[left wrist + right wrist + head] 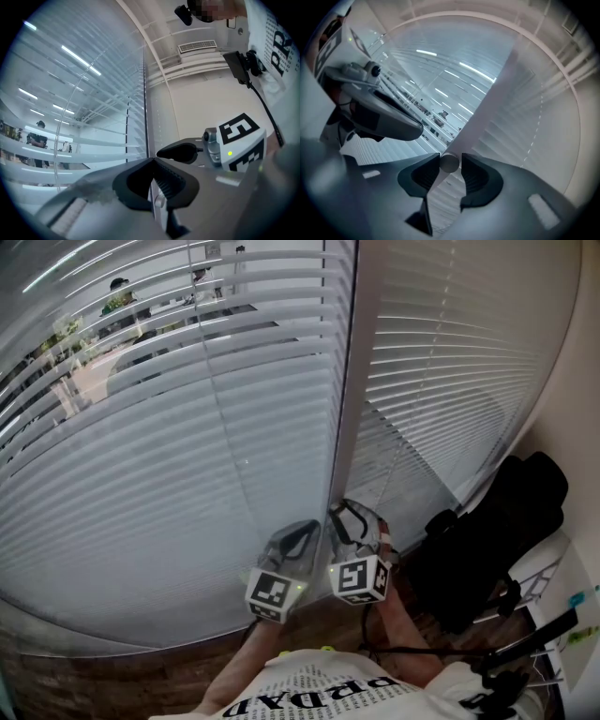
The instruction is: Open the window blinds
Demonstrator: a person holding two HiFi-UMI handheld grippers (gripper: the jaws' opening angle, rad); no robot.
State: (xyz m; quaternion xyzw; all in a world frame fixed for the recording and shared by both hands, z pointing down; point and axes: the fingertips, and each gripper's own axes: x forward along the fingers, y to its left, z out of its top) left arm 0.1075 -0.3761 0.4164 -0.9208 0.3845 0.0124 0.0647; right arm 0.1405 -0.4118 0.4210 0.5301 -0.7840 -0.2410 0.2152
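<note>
White slatted blinds (169, 456) hang over the window left of a pale upright frame post (352, 362), and a second set (450, 381) hangs to its right. In the right gripper view the pale tilt wand (474, 125) runs up and right, its round lower end between the jaws of my right gripper (450, 163). The pads stand close on either side with a thin gap, so it is open. My left gripper (298, 526) sits just left of the right gripper (345, 512) at the post's foot. The left gripper (152, 161) has its pads together and nothing between them.
A black bag or chair (487, 540) stands against the wall at lower right. A thin cord (217, 381) hangs down the left blinds. Through the upper slats I see a lit room with people. The sill and a wooden floor (112, 681) lie below.
</note>
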